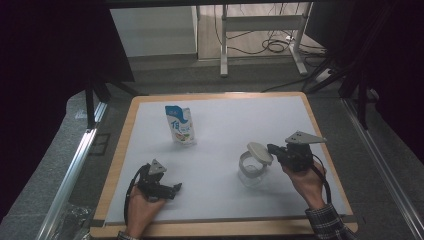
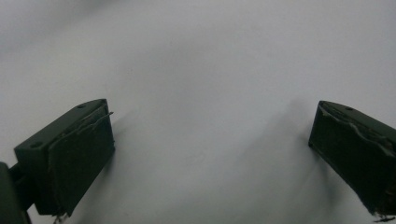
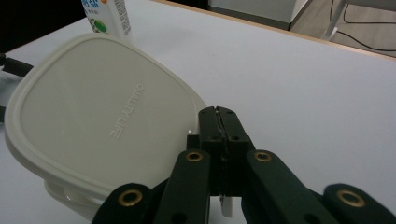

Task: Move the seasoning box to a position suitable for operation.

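A clear round container (image 1: 251, 169) stands on the white table top right of centre. Its cream lid (image 1: 260, 152) (image 3: 98, 112), embossed QUALITY LIFE, sits tilted over the container, raised on the side toward my right gripper (image 1: 270, 148) (image 3: 220, 116). That gripper's jaws are pressed together at the lid's rim and appear shut on its edge. My left gripper (image 1: 176, 189) (image 2: 210, 158) rests low over the table near the front left, jaws wide open with only bare white surface between them. A blue and white pouch (image 1: 180, 125) (image 3: 105, 14) stands upright farther back.
The white sheet lies on a wooden-edged table (image 1: 215, 95). Beyond the far edge are a metal desk frame (image 1: 260, 30) and cables on the floor. Dark curtains hang on both sides.
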Demonstrator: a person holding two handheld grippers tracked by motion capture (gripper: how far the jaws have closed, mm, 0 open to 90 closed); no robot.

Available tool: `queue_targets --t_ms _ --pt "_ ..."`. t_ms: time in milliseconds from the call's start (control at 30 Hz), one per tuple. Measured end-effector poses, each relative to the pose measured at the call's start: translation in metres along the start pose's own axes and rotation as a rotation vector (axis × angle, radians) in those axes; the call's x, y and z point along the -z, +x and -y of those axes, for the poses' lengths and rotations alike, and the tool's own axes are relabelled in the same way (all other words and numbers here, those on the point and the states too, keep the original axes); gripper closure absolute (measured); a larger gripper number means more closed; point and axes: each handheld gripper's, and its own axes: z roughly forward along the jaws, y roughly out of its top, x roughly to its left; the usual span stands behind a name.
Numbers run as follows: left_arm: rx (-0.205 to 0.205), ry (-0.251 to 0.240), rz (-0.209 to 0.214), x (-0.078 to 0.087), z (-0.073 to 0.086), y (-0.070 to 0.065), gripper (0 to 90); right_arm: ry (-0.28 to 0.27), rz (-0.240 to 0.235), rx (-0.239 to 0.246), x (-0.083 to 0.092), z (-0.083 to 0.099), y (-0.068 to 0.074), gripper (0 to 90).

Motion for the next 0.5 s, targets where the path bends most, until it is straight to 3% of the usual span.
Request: queue_targets --t_ms 500 --pt "0.001 0.000 0.001 0.0000 0.0000 0.0000 0.0 -0.010 -0.011 -0.020 -0.0019 0.0054 -0.0054 89.9"
